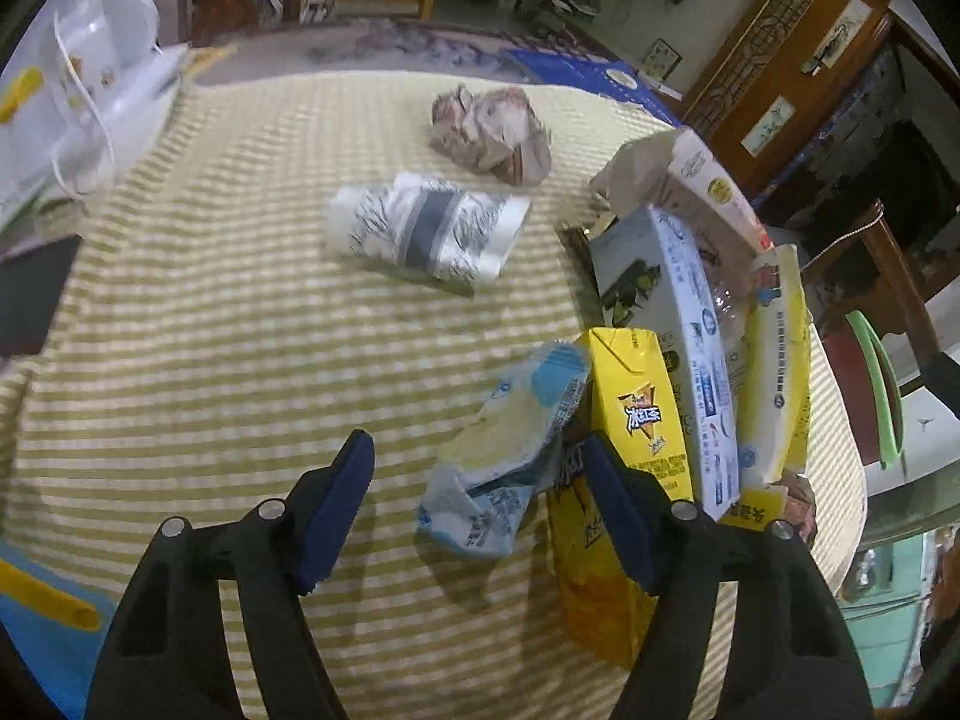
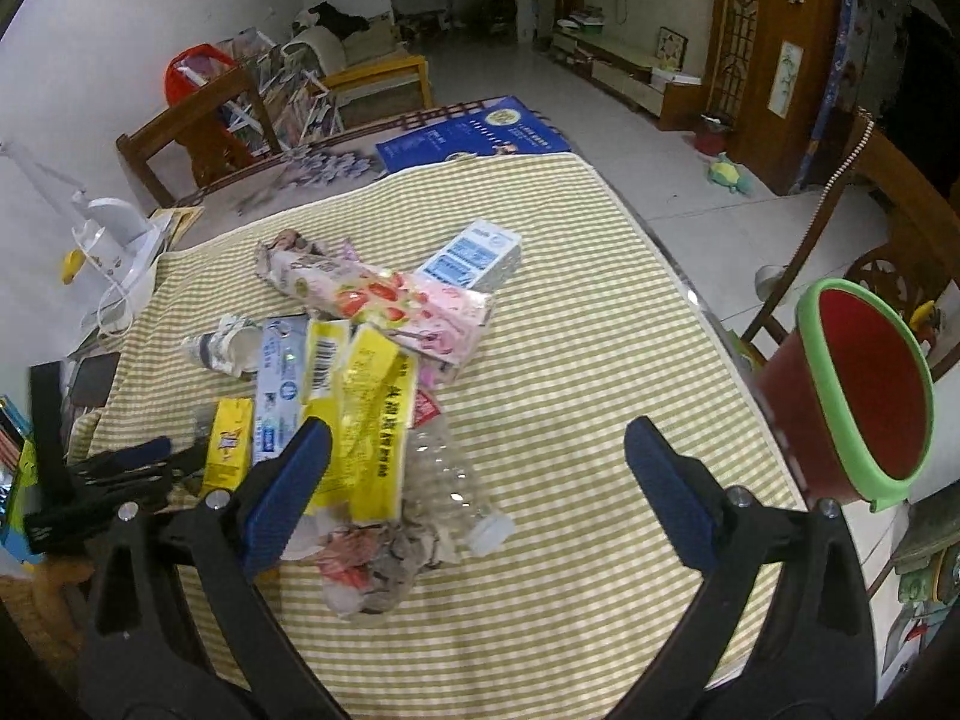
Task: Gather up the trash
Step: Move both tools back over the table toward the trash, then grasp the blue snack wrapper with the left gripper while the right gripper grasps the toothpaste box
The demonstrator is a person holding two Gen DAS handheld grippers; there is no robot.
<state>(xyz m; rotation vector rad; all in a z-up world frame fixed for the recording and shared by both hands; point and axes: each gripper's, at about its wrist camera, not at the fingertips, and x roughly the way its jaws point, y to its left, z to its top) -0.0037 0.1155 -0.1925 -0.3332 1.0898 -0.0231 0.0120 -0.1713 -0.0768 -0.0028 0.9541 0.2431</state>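
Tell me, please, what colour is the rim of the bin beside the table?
Green, around a red bin; its rim shows best in the right wrist view.

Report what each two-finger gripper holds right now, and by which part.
Nothing is held. The left gripper stands open around a crumpled blue-and-white plastic wrapper, pads not pressing it. The right gripper is open above a clear plastic bottle.

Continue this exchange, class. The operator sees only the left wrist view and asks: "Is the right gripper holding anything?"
Observer: No. The right gripper is open, and a clear bottle lies between its fingers, untouched.
Operator: Where should the trash go?
Observer: A red bin with a green rim stands just off the right edge of the striped tablecloth.
Operator: Is anything hidden behind the pile?
Observer: Yes. A blue-and-white carton lies at the pile's far end.
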